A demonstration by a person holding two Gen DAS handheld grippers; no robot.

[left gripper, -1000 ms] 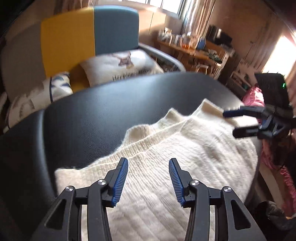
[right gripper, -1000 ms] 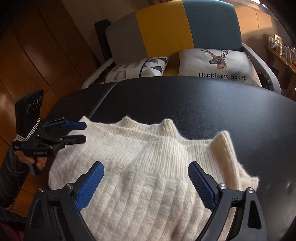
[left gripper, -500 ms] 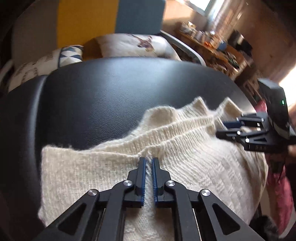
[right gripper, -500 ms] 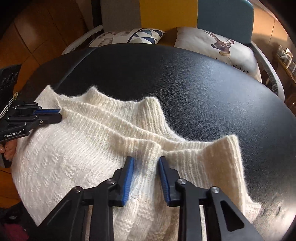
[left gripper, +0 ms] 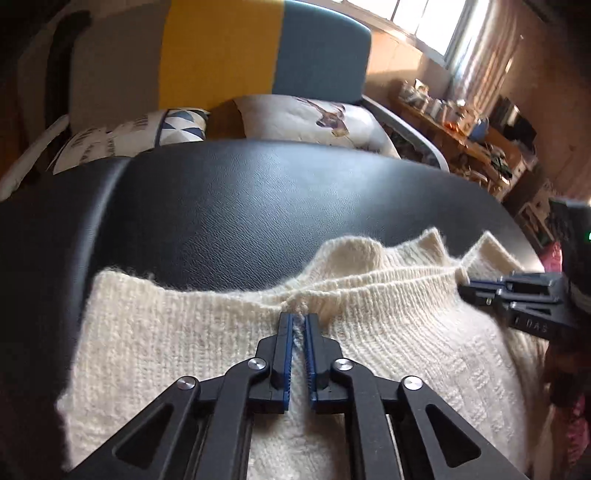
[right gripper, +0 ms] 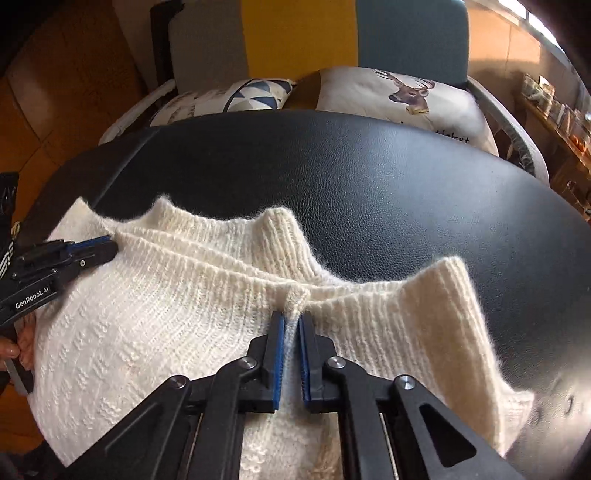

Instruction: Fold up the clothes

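Note:
A cream knitted sweater (left gripper: 388, 332) (right gripper: 166, 314) lies on a black leather table (left gripper: 258, 214) (right gripper: 406, 192), hanging over the near edge. My left gripper (left gripper: 298, 321) is shut on a pinch of the knit at the ribbed edge, on the sweater's left side. In the right wrist view my right gripper (right gripper: 291, 317) is likewise shut on a pinched fold by the ribbed edge on the right side. Each gripper shows in the other's view: the right one (left gripper: 476, 290) at the far right, the left one (right gripper: 99, 247) at the far left, held by a hand (right gripper: 14, 347).
Behind the table stands a grey, yellow and teal sofa (left gripper: 221, 55) (right gripper: 303, 33) with a triangle-pattern cushion (right gripper: 236, 98) and a deer cushion (right gripper: 406, 99). A cluttered wooden shelf (left gripper: 461, 125) runs along the right wall under a window. Bare table surface stretches beyond the sweater.
Both grippers, open above the sweater a second ago, have come down and shut on the knit near the ribbed edge. The fabric bunches up at both pinch points.

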